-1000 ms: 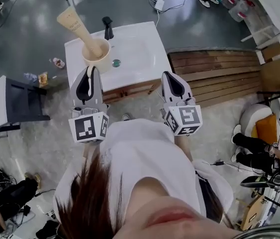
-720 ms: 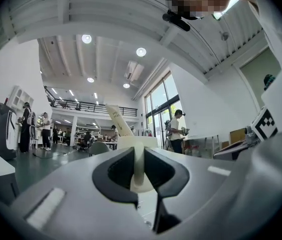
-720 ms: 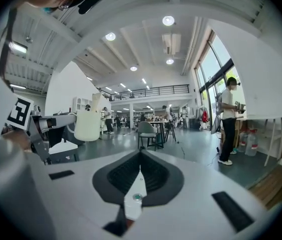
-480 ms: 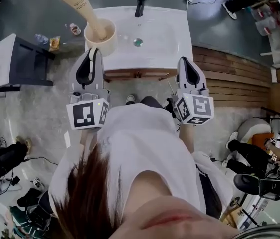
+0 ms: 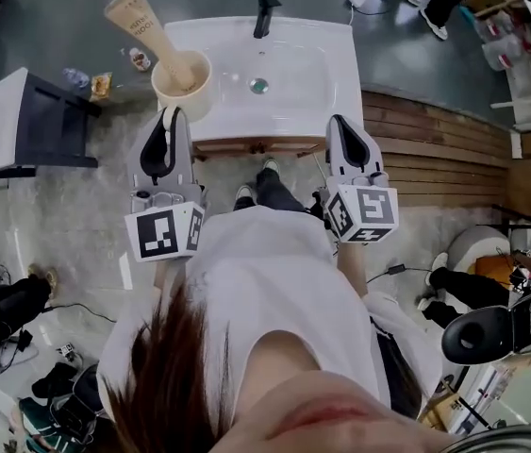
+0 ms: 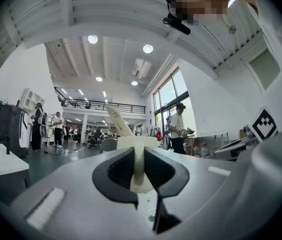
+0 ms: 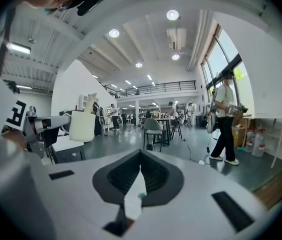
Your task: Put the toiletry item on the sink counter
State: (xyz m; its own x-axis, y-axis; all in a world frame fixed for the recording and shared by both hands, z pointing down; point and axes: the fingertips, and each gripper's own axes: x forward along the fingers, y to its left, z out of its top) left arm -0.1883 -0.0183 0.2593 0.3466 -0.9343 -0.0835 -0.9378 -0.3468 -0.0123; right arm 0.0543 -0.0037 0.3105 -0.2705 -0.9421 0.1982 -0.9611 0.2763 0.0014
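A cream cup with a tan toiletry tube standing in it hangs over the front left corner of the white sink counter. My left gripper points level at it and is shut on the cup's handle, which shows as a cream strip between the jaws. Whether the cup touches the counter cannot be told. My right gripper is shut and empty at the counter's front right edge. In the right gripper view the cup shows at the left, and the right gripper holds nothing.
The counter has a basin with a drain and a black faucet at the back. A dark side table stands at the left and a wooden platform at the right. Small litter lies on the floor. People stand in the background.
Both grippers have moved a little forward and down towards the counter's front edge, the cup still in the left one. Neither gripper's jaws changed.
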